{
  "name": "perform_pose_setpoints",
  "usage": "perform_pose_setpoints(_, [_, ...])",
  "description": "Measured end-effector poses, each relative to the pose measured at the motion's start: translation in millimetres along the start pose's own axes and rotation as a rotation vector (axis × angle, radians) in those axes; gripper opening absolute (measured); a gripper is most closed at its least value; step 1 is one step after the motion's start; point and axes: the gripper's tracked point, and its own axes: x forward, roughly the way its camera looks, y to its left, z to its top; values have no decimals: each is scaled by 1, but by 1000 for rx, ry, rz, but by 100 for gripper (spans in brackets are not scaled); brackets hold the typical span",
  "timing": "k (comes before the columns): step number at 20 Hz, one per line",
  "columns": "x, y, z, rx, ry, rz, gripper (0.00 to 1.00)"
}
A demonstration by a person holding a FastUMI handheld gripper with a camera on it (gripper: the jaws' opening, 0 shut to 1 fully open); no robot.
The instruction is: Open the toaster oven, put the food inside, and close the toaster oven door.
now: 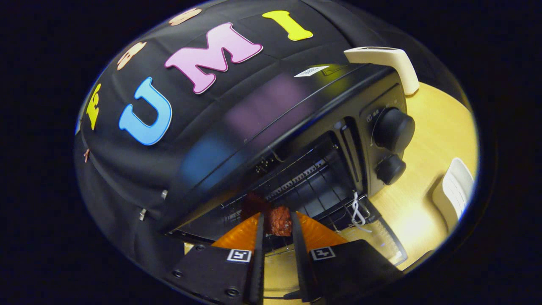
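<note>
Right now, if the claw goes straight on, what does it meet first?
Probably the wire rack inside the open toaster oven. The claw, shut on the food, points into its mouth; depth is unclear.

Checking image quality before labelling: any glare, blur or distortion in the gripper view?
Gripper view: strong fisheye bending and tilt; soft coloured reflections on the toaster oven top; oven cavity dim; food sharp between the gripper jaws; table brightly lit.
</note>
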Motion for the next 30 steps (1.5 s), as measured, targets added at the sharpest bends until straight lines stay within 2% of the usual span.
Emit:
perform_pose_setpoints(3, [-6,2,2,-41,5,9,70])
perform_pose_setpoints(5, [-13,-2,11,-76,-23,-14,100])
perform_pose_setpoints(10, [-34,-13,22,-120,-55,-50,98])
perform_pose_setpoints(20, [-109,8,31,-186,-70,-3,98])
perform_pose_setpoints(24, [-129,0,16,-304,-47,-23,98])
perform_pose_setpoints(30, [-150,-5,-35,-431,34,-32,98])
